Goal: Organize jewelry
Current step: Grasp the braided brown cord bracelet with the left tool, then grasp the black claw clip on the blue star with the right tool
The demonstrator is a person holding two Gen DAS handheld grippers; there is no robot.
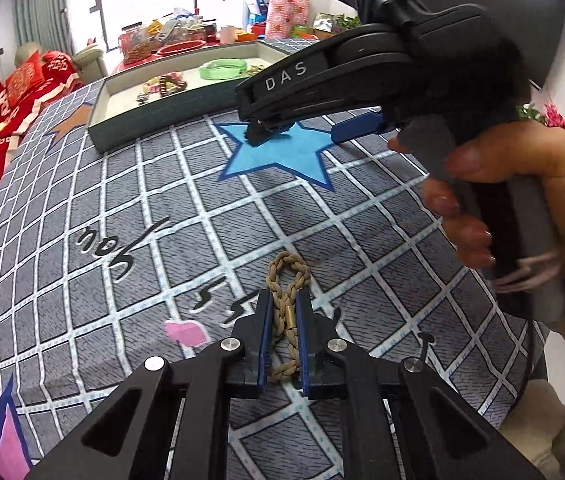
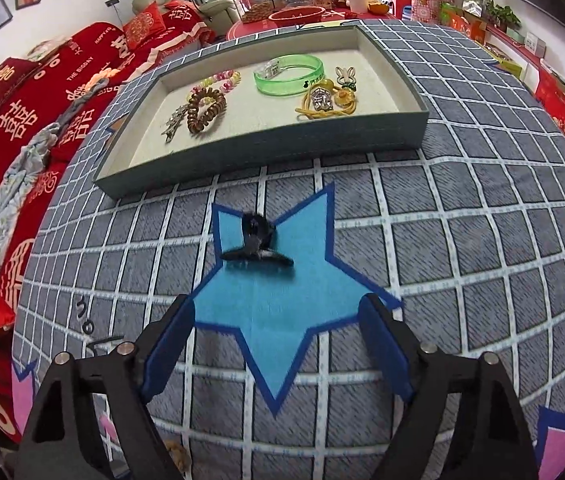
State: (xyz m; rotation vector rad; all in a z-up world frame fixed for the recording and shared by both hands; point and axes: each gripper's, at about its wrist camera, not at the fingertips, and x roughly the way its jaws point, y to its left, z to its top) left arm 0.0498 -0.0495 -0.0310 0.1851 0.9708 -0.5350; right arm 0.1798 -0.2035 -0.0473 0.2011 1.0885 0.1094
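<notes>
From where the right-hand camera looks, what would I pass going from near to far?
Right gripper, jaws apart → blue star on the cloth → black hair clip → near wall of the tray → brown coil hair tie → green bangle.

A tabletop (image 2: 462,200) under a grey cloth with a white grid and printed stars carries everything. On its blue star, just ahead of the right tool (image 2: 278,336), lies a small black claw hair clip (image 2: 256,246). Beyond that clip stands a shallow grey-green rectangular tray (image 2: 266,148) with a cream lining. A braided tan cord bracelet (image 1: 287,312) with a brass bead lies on the cloth between the fingers of the left tool (image 1: 284,316).
</notes>
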